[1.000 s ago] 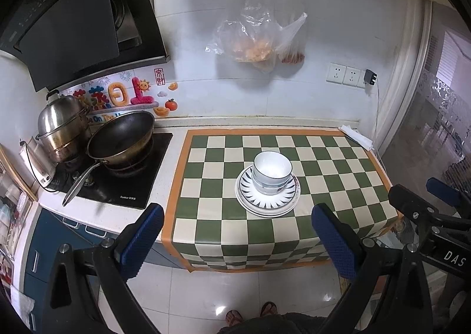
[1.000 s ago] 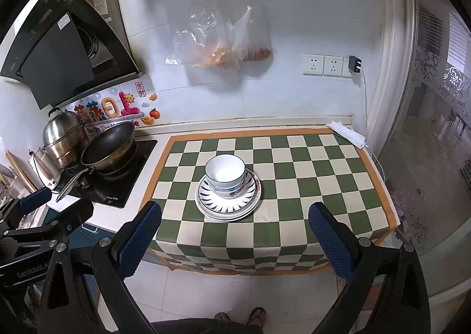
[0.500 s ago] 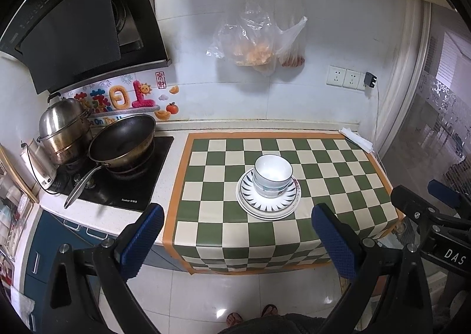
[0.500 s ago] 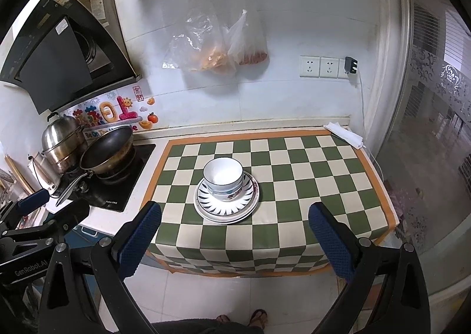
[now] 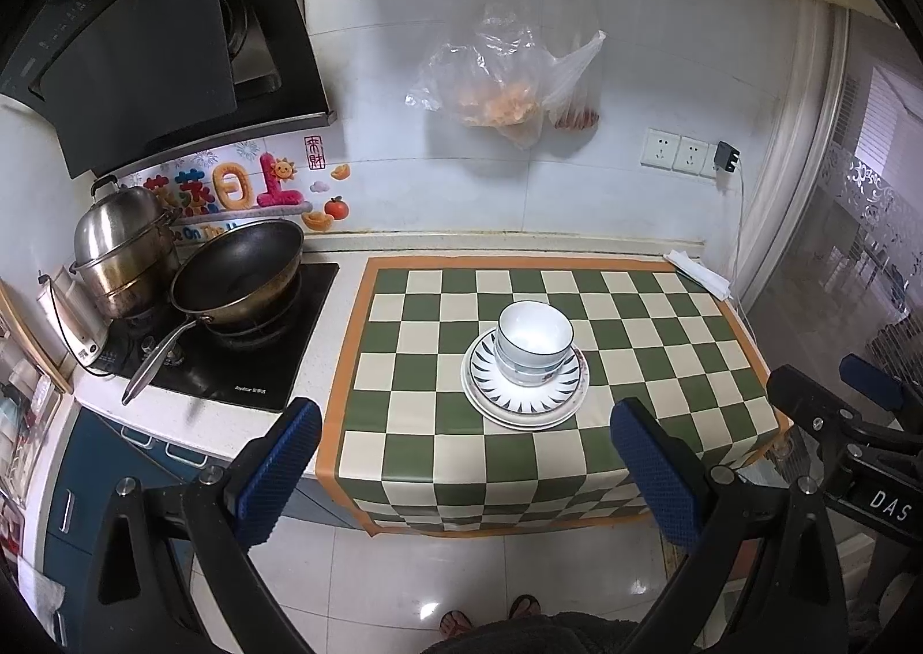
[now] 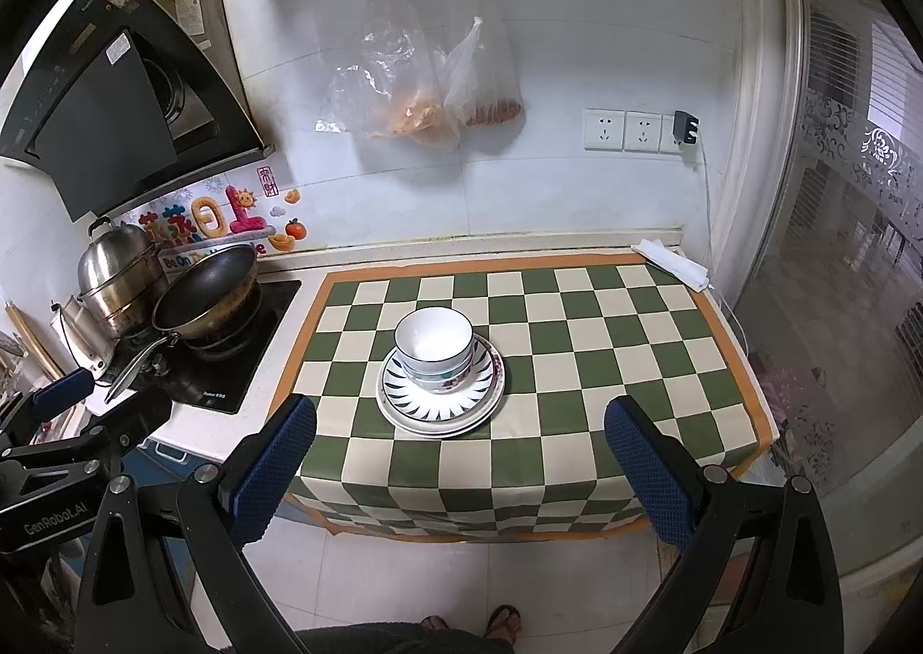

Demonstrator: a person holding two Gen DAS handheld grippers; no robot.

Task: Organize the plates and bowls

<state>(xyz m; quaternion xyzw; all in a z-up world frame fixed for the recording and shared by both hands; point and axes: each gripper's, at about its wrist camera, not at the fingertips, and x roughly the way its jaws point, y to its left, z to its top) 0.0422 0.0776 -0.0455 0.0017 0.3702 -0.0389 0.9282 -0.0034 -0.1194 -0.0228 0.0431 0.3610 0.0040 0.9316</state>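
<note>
Left claw point(image 5: 461, 472): blue-padded fingers spread wide apart, nothing between them, held off the near edge of the surface. Right claw point(image 6: 458, 466): same, fingers wide apart and empty, also short of the edge.

Stack of white ceramic bowls point(image 5: 533, 342), nested, sits on a stack of round white plates with a dark radial rim pattern point(image 5: 526, 401). Whole stack rests near the middle of the green-and-cream checked cloth with orange border point(image 5: 652, 342) covering the surface. Neither claw touches the stack.

Left of the cloth: black wok with long metal handle point(image 5: 239, 279) on a black cooktop point(image 5: 259, 360).
</note>
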